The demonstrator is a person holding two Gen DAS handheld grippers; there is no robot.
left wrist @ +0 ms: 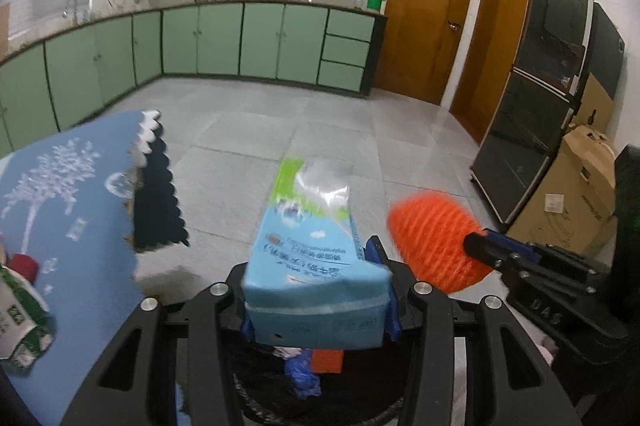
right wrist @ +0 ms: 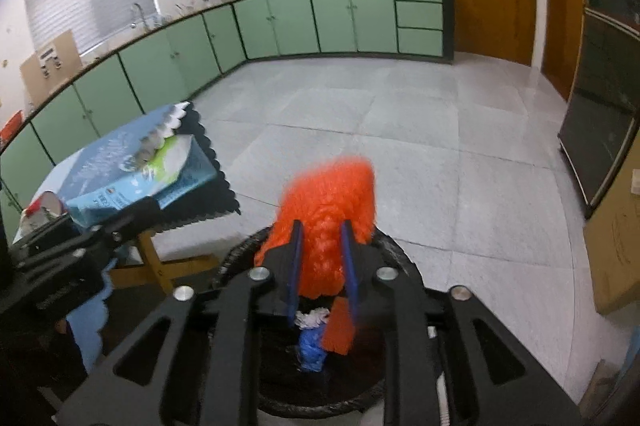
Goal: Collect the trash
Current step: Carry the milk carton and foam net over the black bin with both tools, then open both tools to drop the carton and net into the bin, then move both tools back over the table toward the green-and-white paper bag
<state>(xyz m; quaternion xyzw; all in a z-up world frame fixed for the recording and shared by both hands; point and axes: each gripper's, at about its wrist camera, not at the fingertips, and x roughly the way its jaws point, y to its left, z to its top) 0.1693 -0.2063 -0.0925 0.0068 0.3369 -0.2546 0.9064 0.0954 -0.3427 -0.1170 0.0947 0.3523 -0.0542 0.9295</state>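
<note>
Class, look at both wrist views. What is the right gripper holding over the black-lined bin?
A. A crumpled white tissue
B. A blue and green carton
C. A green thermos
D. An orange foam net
D: the right gripper is shut on the orange foam net above the bin, while the blue and green carton sits in the left gripper.

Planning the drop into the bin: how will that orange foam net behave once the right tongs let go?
The orange foam net looks light and springy: its mesh bulges above the right tongs where pinched, so it would probably puff back. It likely falls slowly toward the trash bin and may snag on a pad rather than slip.
</note>
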